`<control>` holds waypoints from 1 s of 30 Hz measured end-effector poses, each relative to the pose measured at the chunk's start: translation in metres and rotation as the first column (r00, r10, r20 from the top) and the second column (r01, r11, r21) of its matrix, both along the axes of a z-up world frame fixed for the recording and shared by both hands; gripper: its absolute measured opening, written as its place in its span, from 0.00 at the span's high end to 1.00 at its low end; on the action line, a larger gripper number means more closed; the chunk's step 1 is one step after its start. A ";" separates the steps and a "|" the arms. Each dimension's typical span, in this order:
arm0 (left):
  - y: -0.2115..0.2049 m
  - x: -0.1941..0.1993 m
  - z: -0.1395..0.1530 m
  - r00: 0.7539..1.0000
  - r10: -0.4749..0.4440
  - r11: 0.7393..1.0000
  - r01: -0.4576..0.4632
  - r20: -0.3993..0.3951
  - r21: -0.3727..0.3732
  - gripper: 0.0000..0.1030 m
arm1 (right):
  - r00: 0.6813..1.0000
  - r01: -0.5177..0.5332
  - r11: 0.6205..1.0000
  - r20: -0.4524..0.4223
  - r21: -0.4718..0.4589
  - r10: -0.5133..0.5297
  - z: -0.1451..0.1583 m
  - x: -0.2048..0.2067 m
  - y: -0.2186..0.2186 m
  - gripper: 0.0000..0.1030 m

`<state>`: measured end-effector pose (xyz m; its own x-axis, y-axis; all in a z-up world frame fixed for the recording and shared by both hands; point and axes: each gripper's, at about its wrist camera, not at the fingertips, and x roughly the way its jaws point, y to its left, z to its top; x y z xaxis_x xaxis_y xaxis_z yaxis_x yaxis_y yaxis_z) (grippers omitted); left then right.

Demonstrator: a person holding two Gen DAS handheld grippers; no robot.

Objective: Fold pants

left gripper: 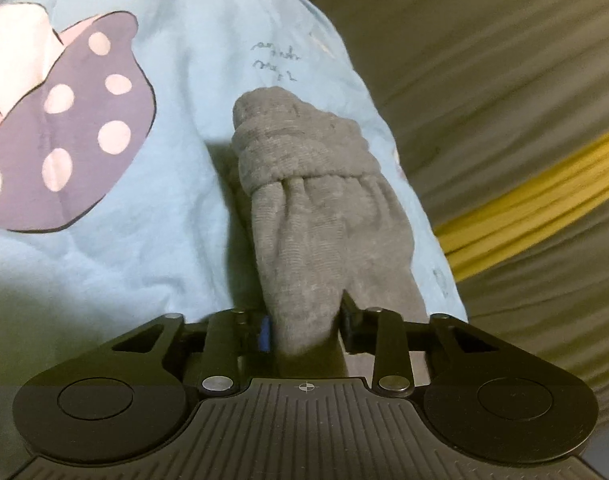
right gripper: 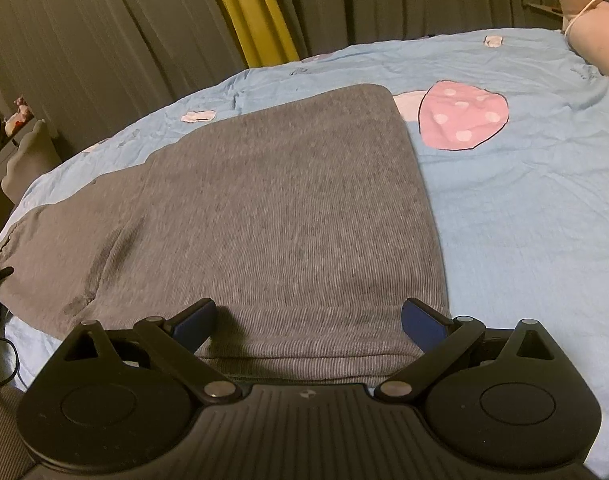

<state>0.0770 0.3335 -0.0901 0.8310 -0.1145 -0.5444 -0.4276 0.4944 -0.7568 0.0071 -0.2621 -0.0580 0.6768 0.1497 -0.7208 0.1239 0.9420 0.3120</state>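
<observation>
Left gripper (left gripper: 304, 328) seemingly pinches the grey pants (right gripper: 264, 208) at a bunched cuff, right gripper (right gripper: 308, 320) spread wide, holding nothing

The room is looking dim, with warm indoor light falling from above. The grey pants (left gripper: 304, 216) are casting a dark shadow to their left on the blue bedsheet (left gripper: 176, 240). Both fisheye views are bending strongly at the edges, and fine detail is appearing soft and grainy.

Bare blue bedsheet (right gripper: 524, 220) lies free right of the pants (right gripper: 272, 220); curtains (right gripper: 104, 40) close the far side.
</observation>
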 end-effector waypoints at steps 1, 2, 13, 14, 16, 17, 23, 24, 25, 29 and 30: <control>0.001 0.004 0.000 1.000 0.006 1.000 -0.006 -0.003 -0.010 0.63 | 1.000 0.000 1.000 0.001 -0.001 0.000 0.000 0.000 0.000 0.04; 0.002 0.008 0.001 1.000 0.012 1.000 -0.012 -0.008 -0.018 0.64 | 1.000 0.000 1.000 0.001 -0.002 0.000 0.000 0.000 0.000 0.04; -0.121 -0.008 0.127 0.952 -0.226 0.848 0.088 0.206 0.523 0.84 | 1.000 0.017 0.999 0.014 0.048 -0.018 0.002 -0.001 -0.008 0.04; -0.141 -0.011 0.135 0.936 -0.273 0.827 0.110 0.223 0.551 0.84 | 1.000 0.019 0.999 0.015 0.051 -0.019 0.002 -0.001 -0.008 0.04; -0.189 -0.020 0.149 0.889 -0.396 0.745 0.164 0.230 0.646 0.84 | 0.999 0.026 0.997 0.020 0.072 -0.027 0.003 -0.002 -0.012 0.04; -0.214 -0.024 0.151 0.862 -0.453 0.694 0.181 0.227 0.697 0.84 | 0.999 0.033 0.995 0.025 0.092 -0.035 0.003 -0.003 -0.015 0.04; -0.360 -0.049 0.108 0.641 -0.767 0.330 0.420 -0.020 0.845 0.82 | 0.996 0.074 0.972 0.036 0.224 -0.084 0.003 -0.007 -0.034 0.04; -0.381 -0.053 0.093 0.600 -0.793 0.233 0.453 -0.101 0.860 0.79 | 0.995 0.077 0.969 0.037 0.236 -0.088 0.003 -0.008 -0.035 0.04; -0.400 -0.058 0.077 0.551 -0.813 0.125 0.480 -0.187 0.868 0.78 | 0.995 0.081 0.966 0.037 0.246 -0.093 0.003 -0.009 -0.037 0.04; -0.433 -0.086 0.030 0.473 -0.779 -0.198 0.437 -0.412 0.877 0.59 | 0.993 0.092 0.957 0.041 0.275 -0.107 0.004 -0.010 -0.041 0.04; -0.433 -0.095 0.029 0.477 -0.775 -0.226 0.404 -0.415 0.886 0.58 | 0.993 0.093 0.957 0.040 0.276 -0.108 0.005 -0.010 -0.042 0.04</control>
